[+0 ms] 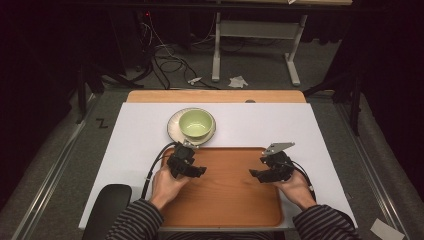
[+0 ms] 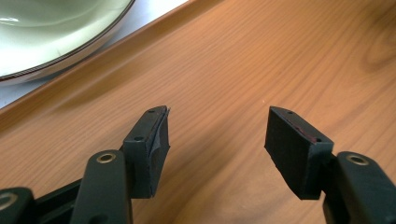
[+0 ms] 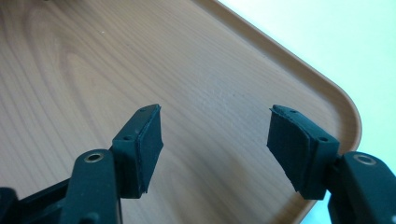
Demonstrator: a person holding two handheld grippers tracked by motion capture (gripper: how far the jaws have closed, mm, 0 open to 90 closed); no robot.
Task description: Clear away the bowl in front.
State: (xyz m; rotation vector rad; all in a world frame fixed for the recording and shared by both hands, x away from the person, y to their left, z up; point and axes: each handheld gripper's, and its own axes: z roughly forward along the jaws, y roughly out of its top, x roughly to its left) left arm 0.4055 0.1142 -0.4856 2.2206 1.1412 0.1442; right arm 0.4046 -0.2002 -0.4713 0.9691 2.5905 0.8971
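The green bowl (image 1: 195, 123) sits inside the pale plate (image 1: 172, 127), and the pair rests on the white table cover (image 1: 130, 145) just past the far rim of the wooden tray (image 1: 227, 192), toward its left corner. From your left gripper (image 1: 197, 171) the bowl and plate lie ahead and close by, beyond the tray's far edge; in the left gripper view the plate's dark-edged rim (image 2: 70, 51) shows at the upper left, past the tray's raised lip (image 2: 140, 37), so the gripper is aimed across the tray rather than straight at the dishes. Neither dish has a long axis to line up with, being round, so the approach angle matters less than getting over that lip. Your left hand (image 1: 167, 184) is plainly the nearer one; your right gripper (image 1: 256, 175) hovers over the right half of the tray, well apart from the dishes, and in its own view it faces the tray's rounded corner (image 3: 348, 116). Both grippers have their jaws spread wide, with nothing but bare wood showing between the pads (image 2: 156, 149) of the left and likewise between those of the right, so neither holds or touches anything. I judge that the left would have to swing toward the far left and reach over the rim to meet the plate's edge.
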